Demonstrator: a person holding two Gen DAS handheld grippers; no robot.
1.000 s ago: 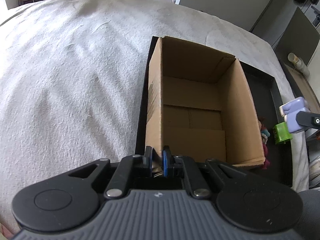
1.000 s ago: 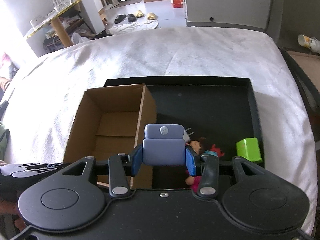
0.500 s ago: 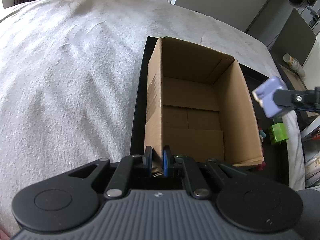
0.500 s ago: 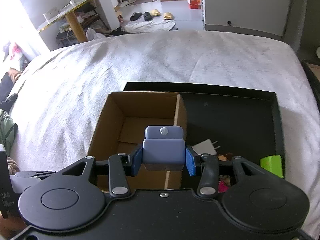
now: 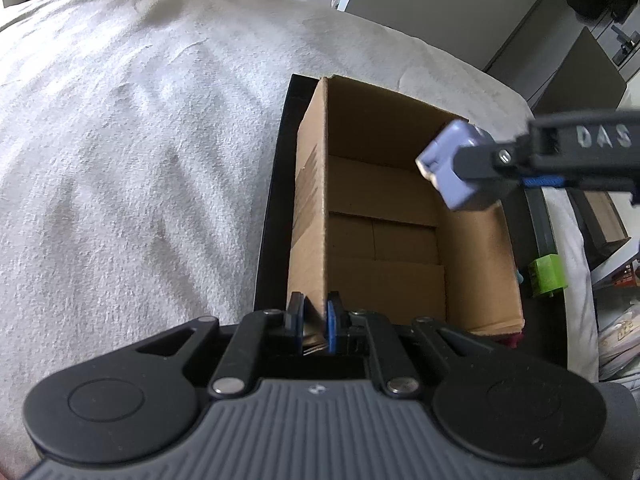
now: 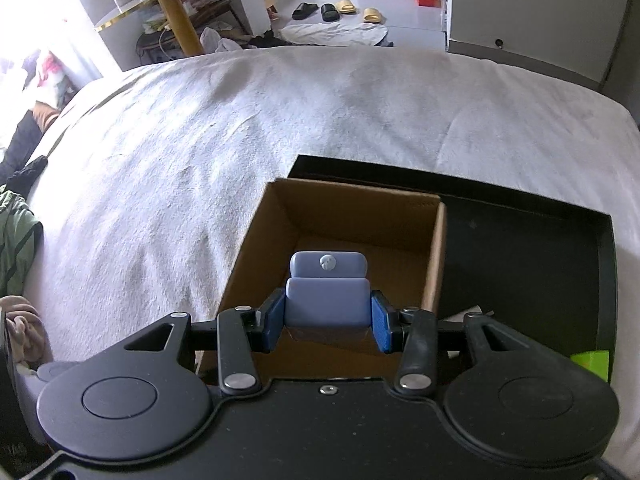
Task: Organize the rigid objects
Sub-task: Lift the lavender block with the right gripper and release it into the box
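Note:
An open cardboard box [image 5: 392,224] stands in a black tray [image 5: 276,200] on a white bed cover. My left gripper [image 5: 314,322] is shut on the box's near left wall. My right gripper [image 6: 326,320] is shut on a lavender blue block [image 6: 327,294] and holds it over the box's open top [image 6: 360,236]. In the left wrist view the block [image 5: 448,168] hangs above the box's right side. The box looks bare inside.
A green block [image 5: 547,276] lies in the tray right of the box, also seen in the right wrist view [image 6: 592,362]. A reddish toy [image 5: 514,338] peeks out by the box's near right corner. The white bed cover [image 6: 240,128] spreads left and beyond.
My right gripper has carried the lavender block leftwards and up from over the tray to above the box. My left gripper has kept its hold on the box wall.

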